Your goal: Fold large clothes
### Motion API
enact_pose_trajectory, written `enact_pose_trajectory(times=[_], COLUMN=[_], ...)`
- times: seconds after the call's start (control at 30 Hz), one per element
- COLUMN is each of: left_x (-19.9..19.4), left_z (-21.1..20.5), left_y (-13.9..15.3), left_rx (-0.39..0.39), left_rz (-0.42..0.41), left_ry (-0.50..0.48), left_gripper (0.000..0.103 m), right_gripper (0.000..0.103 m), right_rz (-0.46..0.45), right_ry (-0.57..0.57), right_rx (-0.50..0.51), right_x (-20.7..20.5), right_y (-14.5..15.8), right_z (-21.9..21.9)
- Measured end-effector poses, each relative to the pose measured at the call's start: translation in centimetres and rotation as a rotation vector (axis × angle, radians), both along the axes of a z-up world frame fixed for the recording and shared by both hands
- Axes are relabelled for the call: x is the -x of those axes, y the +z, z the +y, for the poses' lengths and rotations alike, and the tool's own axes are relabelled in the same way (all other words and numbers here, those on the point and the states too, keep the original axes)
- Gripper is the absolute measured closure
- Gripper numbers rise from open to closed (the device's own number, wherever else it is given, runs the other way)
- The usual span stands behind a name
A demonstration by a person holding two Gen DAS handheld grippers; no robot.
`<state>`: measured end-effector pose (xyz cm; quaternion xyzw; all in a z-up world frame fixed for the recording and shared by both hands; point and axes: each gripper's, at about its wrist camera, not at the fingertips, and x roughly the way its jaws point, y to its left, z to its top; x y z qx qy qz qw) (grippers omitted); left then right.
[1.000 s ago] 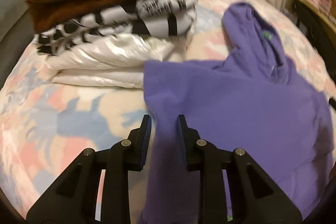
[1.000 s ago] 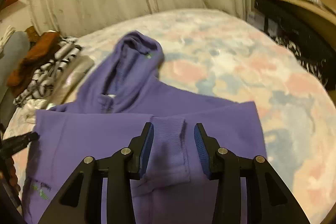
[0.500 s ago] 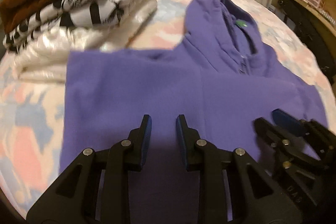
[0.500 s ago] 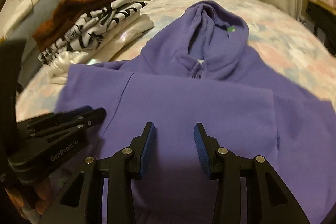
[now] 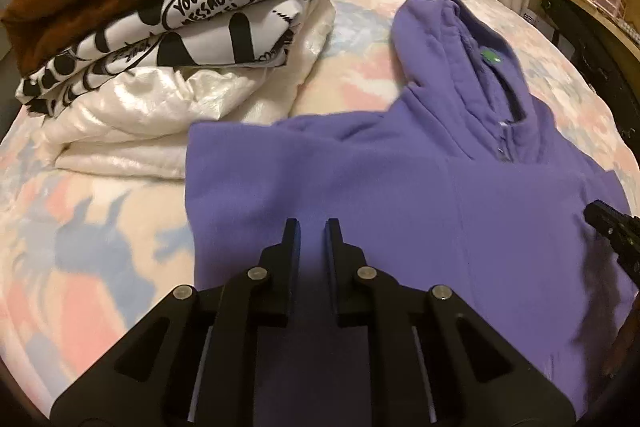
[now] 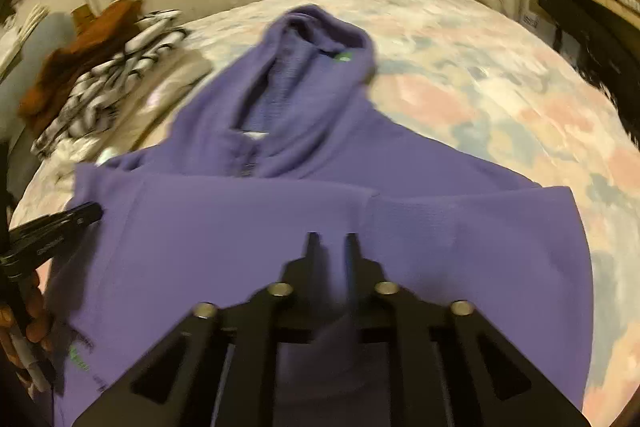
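Left tongs (image 5: 311,233) hover parted over purple hoodie (image 5: 400,195).

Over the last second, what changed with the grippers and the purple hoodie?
The right gripper narrowed its jaws from wide to a slim gap over the purple hoodie; whether it pinches fabric is unclear. Both views swung across the hoodie and back. The left gripper kept its gap; the hoodie and the folded stack stayed put.
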<state>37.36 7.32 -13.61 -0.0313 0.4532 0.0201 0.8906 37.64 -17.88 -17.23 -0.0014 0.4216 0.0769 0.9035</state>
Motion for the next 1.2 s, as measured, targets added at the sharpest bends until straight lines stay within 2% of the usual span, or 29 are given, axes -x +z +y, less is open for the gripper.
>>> enact_pose_trajectory(times=[0.07,0.2,0.3,0.37,0.4,0.5,0.57,0.63,0.73,0.8,0.87,0.9,1.2], left_x=[1.7,4.7,6.4,7.1,7.5,8.9,9.4,10.2,11.6,12.3,13.1,13.7,17.9], left_z=[-0.6,-1.7,-1.7,-1.0,-0.3,1.6,2.0,2.2,2.5,2.5,2.5,2.6,2.6], left_y=[0.6,0.6,-0.1,-0.7,-0.9,-0.7,-0.6,-0.3,0.6,1.1,1.7,2.1,5.7], left_rx=[0.038,0.084,0.048,0.032,0.05,0.097,0.099,0.099,0.102,0.103,0.111,0.111,0.088], left_rz=[0.0,0.036,0.046,0.044,0.041,0.038,0.038,0.037,0.036,0.036,0.041,0.035,-0.022], left_ry=[-0.027,-0.059,-0.045,-0.023,-0.014,0.002,0.01,0.015,0.034,0.037,0.043,0.05,0.057], left_gripper=[0.093,0.092,0.092,0.092,0.092,0.092,0.092,0.092,0.092,0.088,0.074,0.072,0.07], right_gripper=[0.076,0.075,0.075,0.074,0.074,0.074,0.072,0.07,0.068,0.067,0.066,0.066,0.064], right_rz=[-0.02,0.001,0.033,0.041,0.038,0.033,0.049,0.061,0.068,0.059,0.051,0.048,-0.006], right_ry=[0.053,0.154,0.19,0.17,0.155,0.057,0.007,-0.084,-0.134,-0.157,-0.168,-0.169,-0.152], right_rx=[-0.026,-0.035,-0.006,0.035,0.036,-0.003,-0.043,-0.014,-0.098,-0.089,-0.082,-0.083,-0.121], right_x=[1.8,4.7,6.0,6.7,6.9,7.6,8.0,8.4,9.9,10.6,11.5,11.9,17.5], right_y=[1.0,1.7,0.7,-0.3,-0.5,-0.7,-0.9,-1.2,-1.1,-0.6,0.0,0.2,4.6], right_z=[1.4,4.7,6.3,5.9,5.3,1.2,-1.7,-4.4,-7.6,-8.4,-8.8,-8.9,-8.3])
